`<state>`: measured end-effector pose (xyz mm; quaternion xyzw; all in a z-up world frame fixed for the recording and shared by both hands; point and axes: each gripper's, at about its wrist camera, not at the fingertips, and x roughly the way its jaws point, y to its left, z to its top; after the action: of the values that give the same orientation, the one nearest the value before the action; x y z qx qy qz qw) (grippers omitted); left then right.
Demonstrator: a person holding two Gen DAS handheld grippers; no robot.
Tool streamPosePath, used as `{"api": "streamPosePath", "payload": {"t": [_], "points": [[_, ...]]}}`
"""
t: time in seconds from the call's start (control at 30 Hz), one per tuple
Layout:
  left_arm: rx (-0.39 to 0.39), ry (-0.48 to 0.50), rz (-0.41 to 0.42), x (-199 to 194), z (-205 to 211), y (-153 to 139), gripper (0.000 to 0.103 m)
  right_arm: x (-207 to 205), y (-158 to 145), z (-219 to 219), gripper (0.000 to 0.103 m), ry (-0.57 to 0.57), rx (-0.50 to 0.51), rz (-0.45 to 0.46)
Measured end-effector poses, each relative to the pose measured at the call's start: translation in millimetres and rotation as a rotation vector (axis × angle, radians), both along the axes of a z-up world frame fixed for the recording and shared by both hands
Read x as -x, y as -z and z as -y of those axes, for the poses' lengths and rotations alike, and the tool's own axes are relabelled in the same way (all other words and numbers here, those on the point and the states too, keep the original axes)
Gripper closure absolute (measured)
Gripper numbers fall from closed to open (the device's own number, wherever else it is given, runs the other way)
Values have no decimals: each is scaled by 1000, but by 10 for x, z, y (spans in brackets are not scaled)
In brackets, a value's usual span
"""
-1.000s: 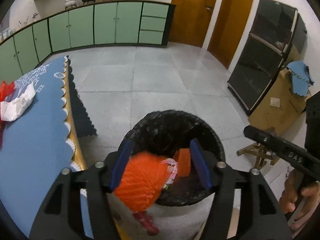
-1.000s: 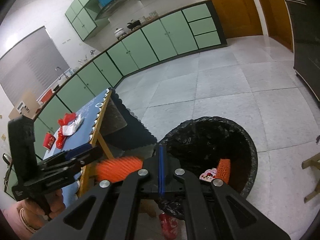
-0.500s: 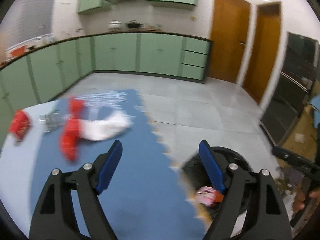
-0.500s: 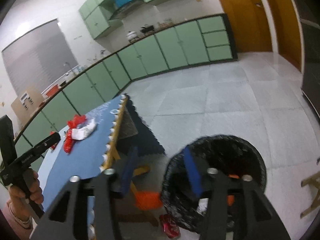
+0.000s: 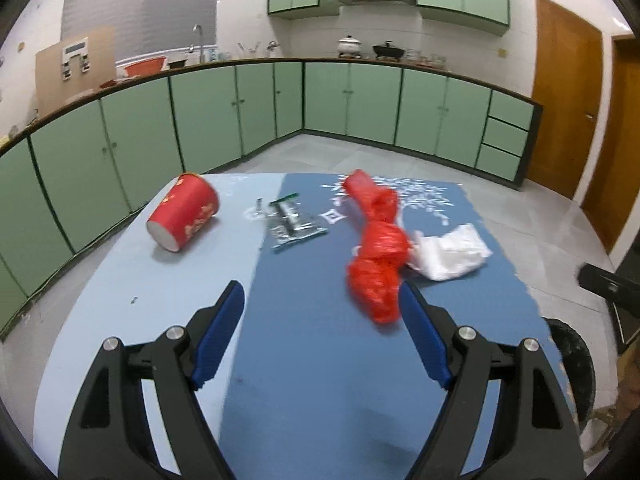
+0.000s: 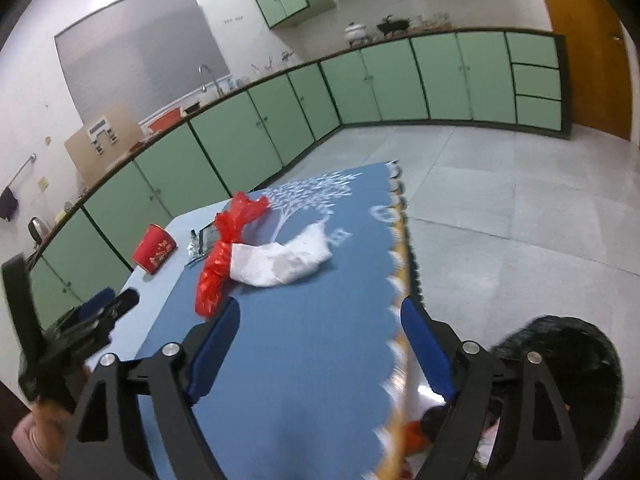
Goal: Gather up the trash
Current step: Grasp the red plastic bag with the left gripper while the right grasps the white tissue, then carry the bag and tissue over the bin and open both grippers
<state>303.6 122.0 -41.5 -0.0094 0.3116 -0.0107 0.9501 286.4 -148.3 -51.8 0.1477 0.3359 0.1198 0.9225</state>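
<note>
Red plastic bag (image 5: 376, 256) lies nearest: left gripper (image 5: 320, 340), jaws apart and empty, should straddle its bunched middle; right gripper (image 6: 320, 344), jaws just opened, empty.

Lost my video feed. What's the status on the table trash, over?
Left gripper and right gripper open, empty; right's jaws just opened. Red paper cup, crumpled red plastic bag, white plastic bag, foil wrapper still on table. Nothing blocking.
</note>
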Motion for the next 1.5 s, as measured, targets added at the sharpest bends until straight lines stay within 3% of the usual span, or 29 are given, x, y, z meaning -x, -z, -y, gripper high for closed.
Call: {"api": "streamPosePath", "payload": {"t": [0.17, 0.3, 0.4, 0.5, 0.57, 0.67, 0.83, 1.1, 1.17, 1.3, 1.43, 1.5], "points": [[-16, -22, -4, -165, -62, 100, 26, -550, 164, -353, 22, 13, 86, -33], [-10, -13, -15, -211, -11, 172, 26, -846, 290, -459, 22, 17, 87, -71], [4, -12, -18, -264, -21, 206, 26, -1018, 397, -473, 31, 18, 93, -112], [8, -8, -17, -299, -15, 224, 26, -1120, 486, -460, 62, -4, 67, -143], [14, -1, -20, -315, 14, 241, 26, -1131, 527, -471, 89, -27, 54, -150], [36, 19, -33, -335, 88, 265, 26, -1077, 495, -460, 95, -34, 52, -132], [49, 45, -44, -401, 264, 301, 25, -910, 349, -320, 95, 29, 95, -80], [15, 65, -98, -639, 583, 449, 23, -605, 211, 254, 95, 128, 55, -42], [18, 63, -131, -721, 618, 501, 29, -511, 208, 350, 95, 140, 58, -39], [40, 68, -187, -817, 668, 574, 73, -333, 211, 543, 95, 168, 47, -36], [22, 73, -171, -765, 747, 556, 89, -154, 224, 736, 95, 205, 26, -33], [23, 79, -152, -699, 782, 508, 91, -61, 232, 800, 95, 221, 24, -32]]}}
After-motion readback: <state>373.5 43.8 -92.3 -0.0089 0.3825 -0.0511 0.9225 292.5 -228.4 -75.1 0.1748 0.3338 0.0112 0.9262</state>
